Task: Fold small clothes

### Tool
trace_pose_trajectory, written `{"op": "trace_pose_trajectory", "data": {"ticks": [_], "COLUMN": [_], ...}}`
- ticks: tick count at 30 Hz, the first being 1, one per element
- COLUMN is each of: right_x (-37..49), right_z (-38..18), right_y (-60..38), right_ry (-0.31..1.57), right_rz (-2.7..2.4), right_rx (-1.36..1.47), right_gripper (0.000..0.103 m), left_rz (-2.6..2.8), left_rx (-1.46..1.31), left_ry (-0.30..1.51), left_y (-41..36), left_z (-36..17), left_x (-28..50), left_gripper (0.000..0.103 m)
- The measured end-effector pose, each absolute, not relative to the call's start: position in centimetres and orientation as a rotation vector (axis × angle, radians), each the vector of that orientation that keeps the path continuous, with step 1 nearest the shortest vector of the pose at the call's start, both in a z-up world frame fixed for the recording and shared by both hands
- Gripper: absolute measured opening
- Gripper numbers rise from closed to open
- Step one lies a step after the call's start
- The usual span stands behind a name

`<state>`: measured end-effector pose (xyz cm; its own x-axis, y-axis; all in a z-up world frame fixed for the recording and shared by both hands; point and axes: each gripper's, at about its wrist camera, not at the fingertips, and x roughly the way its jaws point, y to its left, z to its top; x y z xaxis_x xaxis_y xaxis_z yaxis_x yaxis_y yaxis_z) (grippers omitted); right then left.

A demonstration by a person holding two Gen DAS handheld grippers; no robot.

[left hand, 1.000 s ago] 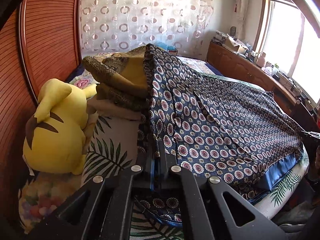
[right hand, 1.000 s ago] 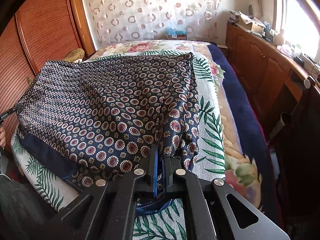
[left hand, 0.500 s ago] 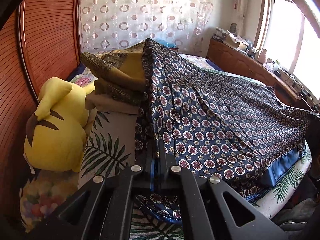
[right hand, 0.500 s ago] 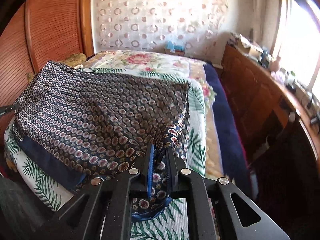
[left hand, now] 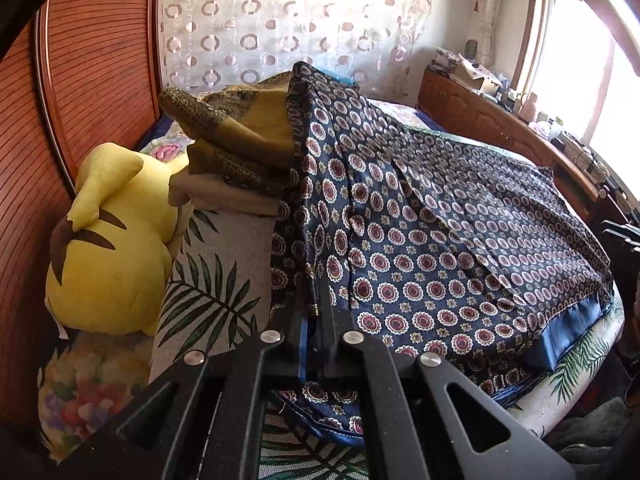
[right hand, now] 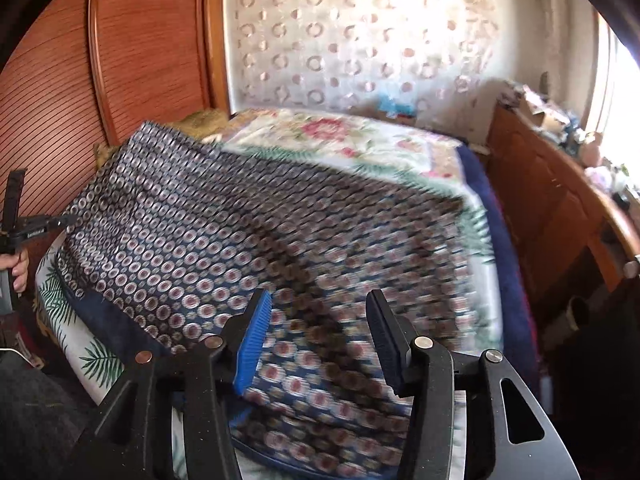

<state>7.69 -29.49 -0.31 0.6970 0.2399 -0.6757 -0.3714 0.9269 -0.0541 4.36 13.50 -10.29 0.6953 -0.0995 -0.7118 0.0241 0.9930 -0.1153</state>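
Observation:
A navy garment with a round medallion print (left hand: 440, 232) lies spread over the bed, its blue hem toward me. My left gripper (left hand: 316, 320) still pinches the garment's left edge, which rises taut to it, and its jaws are starting to open. In the right wrist view the same garment (right hand: 280, 220) is blurred by motion. My right gripper (right hand: 316, 320) is above its near right corner with its jaws opening wide; the cloth lies below them, untouched by the pads. The left gripper (right hand: 40, 224) shows at that view's left edge, held by a hand (right hand: 18, 268).
A yellow plush toy (left hand: 112, 248) and a stack of folded gold-brown clothes (left hand: 232, 144) sit left of the garment on the leaf-print bed cover (left hand: 216, 280). A ribbed wooden panel (left hand: 80, 80) stands behind them. A cluttered wooden cabinet (right hand: 560, 208) runs along the bed's right side.
The right gripper has let go of the garment's corner, opened wide and drawn back to the right. The left gripper kept its place, and its jaws have parted slightly.

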Motion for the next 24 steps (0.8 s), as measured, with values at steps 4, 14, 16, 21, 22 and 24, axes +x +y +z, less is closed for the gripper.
{"op": "trace_pose_trajectory", "data": {"ticks": [4, 14, 16, 21, 22, 24], "right_x": [8.8, 11.3, 11.5, 11.6, 11.7, 11.5], "right_z": [-2.6, -6.0, -6.5, -7.0, -7.1, -7.3], "right_y": [-27.0, -24.6, -24.7, -24.5, -24.3, -24.3], "right_ry": [0.73, 0.745, 0.752, 0.752, 0.752, 0.764], "right_rz": [0.381, 0.388, 0.373, 0.362, 0.359, 0.363], "right_rx": [-0.197, -0.199, -0.194, -0.189, -0.192, -0.193], "right_gripper": [0.051, 0.051, 0.051, 0.052, 0.056, 0.059], "left_rz": [-0.08, -0.037, -0.032, -0.038, -0.039, -0.046], "left_rx": [-0.117, -0.152, -0.168, -0.203, -0.206, -0.213], "left_ry": [0.788, 0.784, 0.795, 0.826, 0.83, 0.839], "left_y": [13.8, 15.3, 15.6, 16.0, 15.9, 15.9], "left_z": [-10.2, -10.4, -10.7, -11.7, -11.8, -12.1], "left_x": [4.2, 4.0, 4.1, 4.4, 4.4, 4.5], "left_gripper": [0.047, 0.052, 0.052, 0.052, 0.052, 0.052]}}
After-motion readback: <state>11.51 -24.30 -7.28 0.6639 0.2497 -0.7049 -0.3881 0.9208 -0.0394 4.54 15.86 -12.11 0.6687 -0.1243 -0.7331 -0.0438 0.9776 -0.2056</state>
